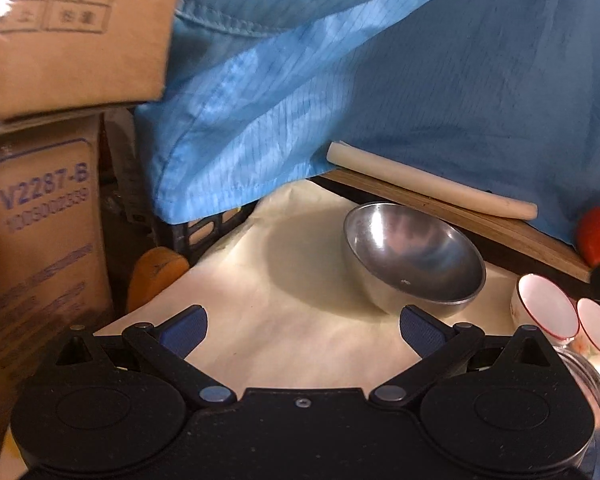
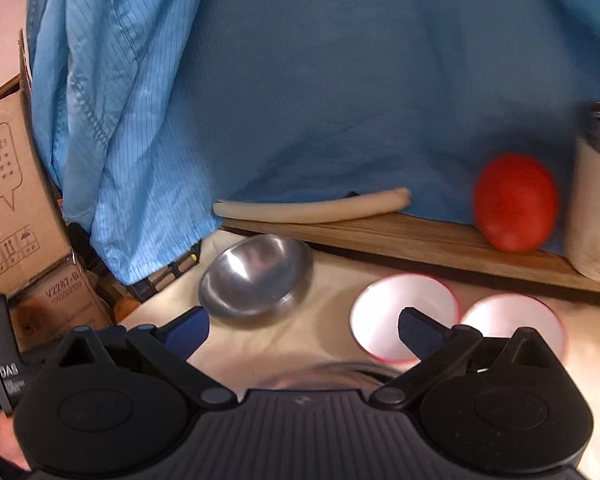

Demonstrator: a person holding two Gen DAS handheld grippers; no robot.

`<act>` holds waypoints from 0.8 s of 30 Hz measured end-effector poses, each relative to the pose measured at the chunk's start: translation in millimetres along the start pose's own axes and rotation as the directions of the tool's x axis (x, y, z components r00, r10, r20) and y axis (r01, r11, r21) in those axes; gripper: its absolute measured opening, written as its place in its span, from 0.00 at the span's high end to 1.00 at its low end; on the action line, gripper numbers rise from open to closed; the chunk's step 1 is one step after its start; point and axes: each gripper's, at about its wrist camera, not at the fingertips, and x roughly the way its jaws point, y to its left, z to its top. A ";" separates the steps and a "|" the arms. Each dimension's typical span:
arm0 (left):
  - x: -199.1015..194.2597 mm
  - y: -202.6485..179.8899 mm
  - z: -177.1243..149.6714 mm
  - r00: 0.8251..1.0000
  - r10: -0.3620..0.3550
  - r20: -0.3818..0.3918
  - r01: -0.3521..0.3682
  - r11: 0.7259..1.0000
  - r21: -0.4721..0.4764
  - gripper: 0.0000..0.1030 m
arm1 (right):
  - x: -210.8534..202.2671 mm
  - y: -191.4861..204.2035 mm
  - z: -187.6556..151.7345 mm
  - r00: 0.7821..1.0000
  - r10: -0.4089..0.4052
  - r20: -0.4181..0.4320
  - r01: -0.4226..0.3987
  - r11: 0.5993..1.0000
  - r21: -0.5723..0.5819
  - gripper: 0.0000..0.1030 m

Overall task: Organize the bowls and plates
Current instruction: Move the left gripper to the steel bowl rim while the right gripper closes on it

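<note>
A steel bowl (image 1: 414, 256) sits tilted on the cream cloth (image 1: 284, 280), leaning toward the wooden board. My left gripper (image 1: 303, 330) is open and empty, just in front of the bowl, with its right finger near the bowl's rim. In the right wrist view the steel bowl (image 2: 256, 276) is ahead to the left. Two white cups with red rims (image 2: 406, 312) (image 2: 514, 326) stand ahead to the right. My right gripper (image 2: 304, 330) is open and empty above a clear glass dish (image 2: 332, 376), with its right finger over the nearer cup.
A wooden board (image 2: 400, 236) with a pale roll (image 2: 312, 208), a red tomato (image 2: 514, 202) and a white jar (image 2: 596, 200) runs along the back. Blue fabric (image 1: 380, 80) hangs behind. Cardboard boxes (image 1: 36, 216) and a black crate (image 1: 204, 232) stand left.
</note>
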 end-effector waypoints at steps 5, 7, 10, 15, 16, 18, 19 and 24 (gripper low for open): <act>17.1 -0.8 4.3 1.000 0.004 0.007 -0.003 0.997 -0.075 0.01 | 25.1 0.8 8.6 1.000 0.001 -0.003 -0.001 1.000 0.025 0.00; 24.8 -1.4 6.2 1.000 -0.002 0.009 0.003 0.995 -0.101 0.01 | 32.7 -1.0 11.2 1.000 0.002 -0.004 -0.002 0.999 0.034 0.01; 35.8 -3.5 9.8 1.000 0.000 0.016 0.002 0.992 -0.126 0.01 | 43.9 -2.8 15.3 1.000 0.010 -0.013 -0.010 0.999 0.039 0.05; 48.2 -4.8 12.6 1.000 -0.007 0.015 0.009 0.991 -0.136 0.01 | 61.2 -4.4 23.5 0.999 0.030 -0.024 -0.029 0.998 0.049 0.10; 50.2 -5.1 13.1 1.000 -0.010 0.013 0.011 0.991 -0.136 0.01 | 64.4 -4.6 25.0 0.999 0.031 -0.026 -0.030 0.998 0.049 0.12; 53.5 -5.1 13.5 1.000 -0.024 0.013 0.025 0.990 -0.140 0.01 | 70.8 -5.1 27.0 0.999 0.033 -0.034 -0.032 0.998 0.051 0.15; 54.8 -5.0 13.6 0.999 -0.030 0.014 0.032 0.989 -0.143 0.01 | 73.9 -5.7 27.3 0.999 0.034 -0.040 -0.032 0.998 0.053 0.18; 57.2 -2.5 14.4 0.998 -0.049 0.025 0.053 0.986 -0.159 0.13 | 87.2 -7.5 26.7 0.997 0.025 -0.067 -0.021 0.998 0.062 0.36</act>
